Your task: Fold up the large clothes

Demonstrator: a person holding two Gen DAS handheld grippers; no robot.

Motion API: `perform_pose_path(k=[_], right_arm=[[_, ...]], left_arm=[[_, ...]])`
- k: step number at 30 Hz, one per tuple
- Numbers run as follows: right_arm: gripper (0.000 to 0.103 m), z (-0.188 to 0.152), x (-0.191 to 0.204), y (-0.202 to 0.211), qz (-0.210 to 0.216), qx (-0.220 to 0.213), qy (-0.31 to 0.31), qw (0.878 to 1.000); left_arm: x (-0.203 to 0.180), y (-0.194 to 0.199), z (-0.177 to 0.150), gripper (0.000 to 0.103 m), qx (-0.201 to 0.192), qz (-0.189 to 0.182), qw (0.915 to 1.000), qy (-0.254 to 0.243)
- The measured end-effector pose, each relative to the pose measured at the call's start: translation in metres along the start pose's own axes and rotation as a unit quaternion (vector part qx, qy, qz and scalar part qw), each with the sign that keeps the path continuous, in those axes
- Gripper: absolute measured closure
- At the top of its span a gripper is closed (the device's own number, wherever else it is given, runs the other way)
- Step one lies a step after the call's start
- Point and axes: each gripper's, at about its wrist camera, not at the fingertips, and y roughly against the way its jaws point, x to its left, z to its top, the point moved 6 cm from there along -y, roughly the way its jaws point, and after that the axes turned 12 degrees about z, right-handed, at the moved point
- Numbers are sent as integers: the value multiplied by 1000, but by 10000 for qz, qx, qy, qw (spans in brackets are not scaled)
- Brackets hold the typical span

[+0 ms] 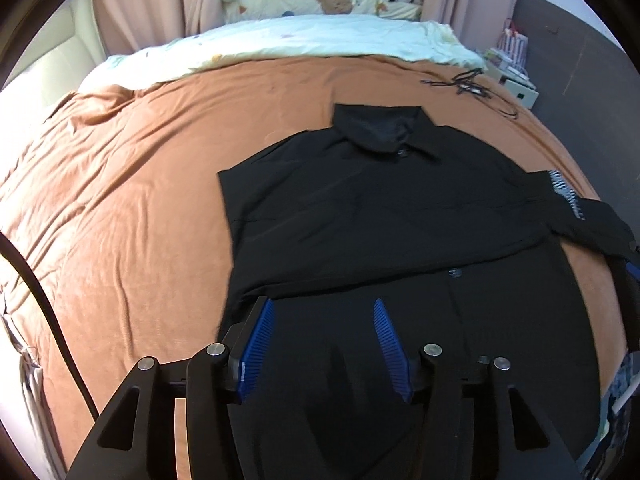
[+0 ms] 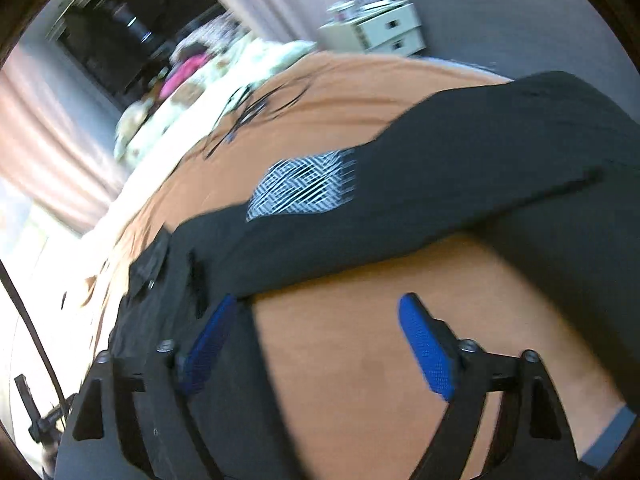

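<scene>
Brightness: even, soft indoor light on the orange bed cover (image 1: 132,184).
Sharpness, left wrist view: crisp in the middle.
Sharpness, right wrist view: motion smear throughout; curtains (image 2: 52,136) streak.
Dark detail: black shirt (image 1: 372,208) shows few folds.
Edges: fisheye bends the bed; black corners.
Glare: pale washout at lower left.

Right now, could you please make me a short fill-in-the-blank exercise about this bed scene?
1. The black shirt lies on an ____ bedsheet.
2. The pads of the left gripper are coloured ____.
3. The patterned patch on the sleeve is black and ____.
4. Between the fingers of the right gripper there is no ____.

Missing words: orange; blue; white; cloth
</scene>
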Motion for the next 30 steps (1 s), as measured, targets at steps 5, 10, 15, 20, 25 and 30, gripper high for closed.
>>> perform_pose_path(k=[5,10,15,20,25,30], right_arm=[[36,3,-44,41,-168,-341,-344,9987],[50,4,-69,51,-249,-574,-640,9960],[59,8,-88,40,-313,-636,-900,9934],[60,14,-94,24,-409,-698,-1022,9915],[61,18,-97,9,-528,-783,-1116,9893],[94,19,-100,10,-616,-899,-1188,9869]], left_arm=[[-29,9,7,49,-78,-119,9999,-90],[-60,7,12,49,-93,-239,9994,-242],[-86,-3,15,49,-95,-302,9989,-358],[-105,-24,21,49,-39,-343,9985,-433],[-115,-45,22,49,12,-398,9981,-468],[-113,-62,16,49,139,-409,9981,-431]])
